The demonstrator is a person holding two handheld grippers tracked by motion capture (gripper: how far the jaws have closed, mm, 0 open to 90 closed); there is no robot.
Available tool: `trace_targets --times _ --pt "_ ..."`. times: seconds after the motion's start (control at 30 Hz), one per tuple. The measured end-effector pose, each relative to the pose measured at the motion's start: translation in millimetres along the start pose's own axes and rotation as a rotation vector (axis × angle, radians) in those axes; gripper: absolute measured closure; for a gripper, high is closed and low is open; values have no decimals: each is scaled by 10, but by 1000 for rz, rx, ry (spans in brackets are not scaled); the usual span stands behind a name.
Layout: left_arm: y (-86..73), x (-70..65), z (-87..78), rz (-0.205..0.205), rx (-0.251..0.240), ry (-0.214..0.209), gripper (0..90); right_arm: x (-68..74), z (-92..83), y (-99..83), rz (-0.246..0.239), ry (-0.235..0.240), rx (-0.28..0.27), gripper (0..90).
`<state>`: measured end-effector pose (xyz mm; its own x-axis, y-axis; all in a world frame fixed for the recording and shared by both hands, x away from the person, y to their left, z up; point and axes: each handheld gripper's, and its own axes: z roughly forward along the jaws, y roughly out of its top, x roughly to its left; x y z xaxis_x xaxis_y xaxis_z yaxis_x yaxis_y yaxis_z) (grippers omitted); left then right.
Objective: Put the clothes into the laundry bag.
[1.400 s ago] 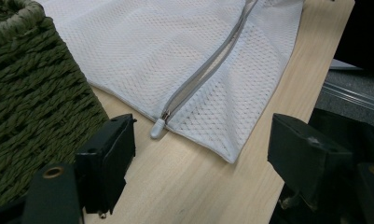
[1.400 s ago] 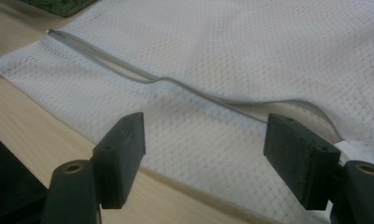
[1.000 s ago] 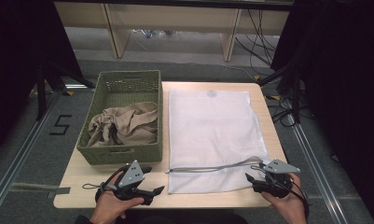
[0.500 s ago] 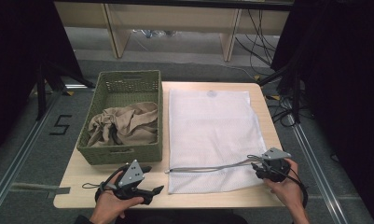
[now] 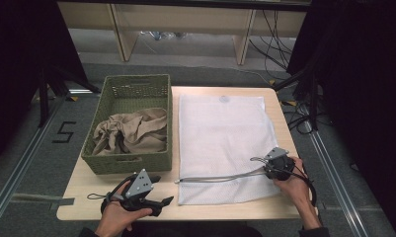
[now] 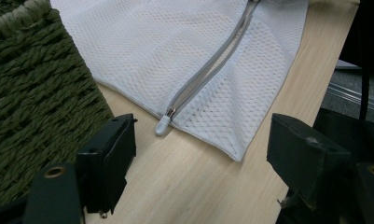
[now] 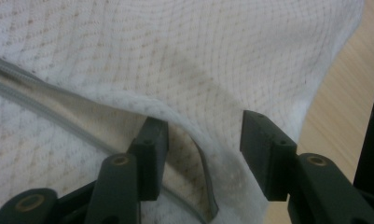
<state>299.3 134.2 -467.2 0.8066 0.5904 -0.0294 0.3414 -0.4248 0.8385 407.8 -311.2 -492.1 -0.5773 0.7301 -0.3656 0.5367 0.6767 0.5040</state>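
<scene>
Right gripper view has the right gripper (image 7: 201, 140) closing its still-apart jaws over the mesh bag's (image 7: 184, 60) unzipped lip at lower centre, left gripper (image 6: 198, 154) idle and wide open, clothes (image 5: 131, 133) still waiting in the basket (image 5: 136, 86).

A light wooden table (image 5: 269, 210) bears two things — a green woven basket (image 5: 129, 160) and a white mesh bag (image 5: 220, 138)

You are working with bare tabletop (image 5: 87, 195) only along the near edge and in a thin strip right of the mesh bag (image 5: 220, 138), which is covering most of the surface. The green woven basket (image 5: 131, 160) is walling off the left side, standing just beside the bag. Its rim is rising close by your left gripper (image 5: 158, 201).
</scene>
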Motion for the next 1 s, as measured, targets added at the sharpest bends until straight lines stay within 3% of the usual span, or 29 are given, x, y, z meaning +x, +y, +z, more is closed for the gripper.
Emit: trace_targets --times 0.17,0.2,0.27,0.33,0.37,0.4,0.43,0.7,0.83,0.87,0.9,1.0 --pt "-5 -2 -11 -3 2 6 239 49 42 108 -2 24 -29 569" --pt "-5 1 -16 -5 1 10 238 84 53 171 -26 43 -52 598" --pt "-2 2 -14 -5 0 9 239 106 59 205 -36 48 -61 610" --pt "0 -3 -8 0 2 7 239 192 83 304 -36 87 -74 643" --pt "-4 -2 -2 3 -4 1 240 219 96 332 -46 98 -67 656" --pt "-3 -5 -9 5 1 7 241 221 120 366 -95 100 -71 677" --pt "-5 -4 -8 3 -4 7 241 252 127 387 -86 113 -59 682" --pt "-4 -2 -9 6 -5 12 241 330 133 503 -100 124 -87 741" --pt "-4 5 -16 13 -2 15 243 376 145 559 -102 155 -101 760" --pt "-4 7 -17 16 -7 19 243 372 156 577 -134 162 -117 766" --pt "-1 4 -19 8 -2 19 243 401 142 585 -110 165 -107 775" --pt "-3 2 -9 7 -9 17 244 423 137 623 -142 170 -121 800"
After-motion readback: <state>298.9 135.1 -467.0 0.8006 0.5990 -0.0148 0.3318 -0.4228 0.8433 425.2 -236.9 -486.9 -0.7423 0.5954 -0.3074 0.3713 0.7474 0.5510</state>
